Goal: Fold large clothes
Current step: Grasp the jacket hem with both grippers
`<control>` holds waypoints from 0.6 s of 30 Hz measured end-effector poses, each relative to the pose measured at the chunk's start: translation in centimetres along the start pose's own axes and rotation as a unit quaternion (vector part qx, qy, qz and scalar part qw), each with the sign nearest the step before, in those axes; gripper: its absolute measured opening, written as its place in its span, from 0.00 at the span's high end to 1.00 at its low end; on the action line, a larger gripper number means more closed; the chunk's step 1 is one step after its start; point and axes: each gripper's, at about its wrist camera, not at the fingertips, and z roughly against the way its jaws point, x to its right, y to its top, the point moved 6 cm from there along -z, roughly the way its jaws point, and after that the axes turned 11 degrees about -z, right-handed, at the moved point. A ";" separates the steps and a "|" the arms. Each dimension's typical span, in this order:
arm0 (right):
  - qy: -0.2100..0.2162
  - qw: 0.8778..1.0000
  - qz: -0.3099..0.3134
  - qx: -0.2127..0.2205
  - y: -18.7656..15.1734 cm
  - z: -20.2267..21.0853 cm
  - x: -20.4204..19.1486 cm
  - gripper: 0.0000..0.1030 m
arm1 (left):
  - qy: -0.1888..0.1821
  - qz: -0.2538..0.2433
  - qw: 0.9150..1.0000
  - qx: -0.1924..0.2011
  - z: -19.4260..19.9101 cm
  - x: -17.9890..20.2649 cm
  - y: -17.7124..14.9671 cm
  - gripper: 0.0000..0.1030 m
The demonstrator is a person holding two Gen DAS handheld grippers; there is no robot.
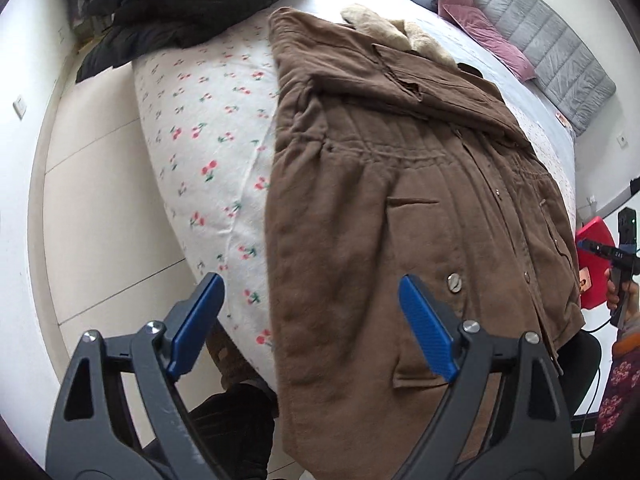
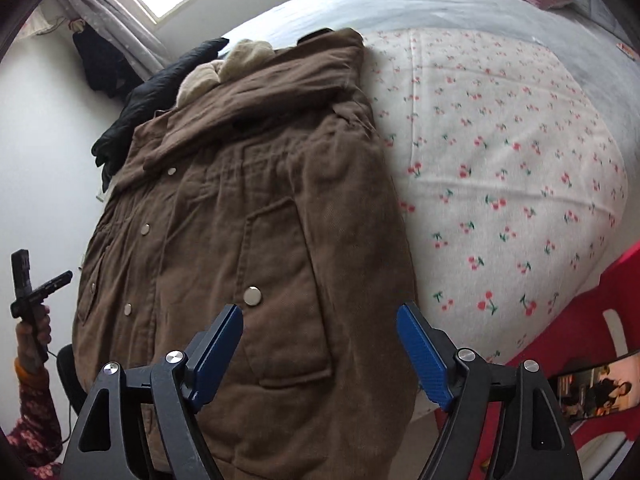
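Observation:
A large brown coat point(image 1: 380, 200) with a beige fleece collar point(image 1: 384, 32) lies along the bed, its sleeves folded over the body and its hem hanging over the near edge. It also shows in the right wrist view point(image 2: 248, 208). My left gripper point(image 1: 312, 320) is open and empty above the coat's left hem edge. My right gripper point(image 2: 320, 348) is open and empty above the coat's right hem edge, near a pocket point(image 2: 280, 288). Neither gripper touches the cloth.
The bed has a white cherry-print cover point(image 1: 200, 140) point(image 2: 500, 160). A black jacket point(image 1: 180, 4) lies at the far left corner. Pink and grey pillows point(image 1: 480, 12) sit by the headboard. A red stool point(image 2: 580, 340) stands at the bed's right.

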 end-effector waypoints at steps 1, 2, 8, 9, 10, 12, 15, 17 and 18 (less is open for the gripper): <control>0.005 1.000 -0.021 -0.006 -0.2 -0.3 0.7 0.22 | -0.006 0.011 1.000 -0.003 -0.2 -0.3 -0.5 0.14; 0.012 0.999 -0.039 -0.011 -0.3 -0.6 1.3 0.22 | -0.021 0.024 0.999 -0.008 -0.6 -0.5 -1.1 0.14; 0.027 0.996 -0.078 -0.031 -2.5 -1.3 3.1 0.22 | -0.123 0.097 0.986 -0.055 -3.0 0.5 -5.0 0.23; 0.034 0.996 -0.080 -0.034 -3.0 -1.1 3.1 0.22 | -0.139 0.115 0.982 -0.056 -3.0 0.6 -5.5 0.24; 0.038 0.995 -0.081 -0.039 -3.5 -1.0 3.1 0.22 | -0.156 0.135 0.977 -0.054 -2.9 0.5 -5.9 0.28; 0.037 0.994 -0.081 -0.055 -4.9 -1.1 3.4 0.22 | -0.189 0.162 0.967 -0.056 -2.8 0.7 -6.9 0.30; 0.039 0.990 -0.087 -0.100 -7.4 -1.9 3.9 0.23 | -0.218 0.140 0.963 -0.076 -2.4 2.6 -8.7 0.31; 0.047 0.989 -0.090 -0.107 -8.3 -2.0 4.1 0.24 | -0.214 0.111 0.967 -0.081 -2.2 3.7 -9.6 0.31; 0.053 0.989 -0.091 -0.103 -8.5 -1.8 4.1 0.25 | -0.213 0.100 0.969 -0.079 -2.0 4.3 -9.9 0.31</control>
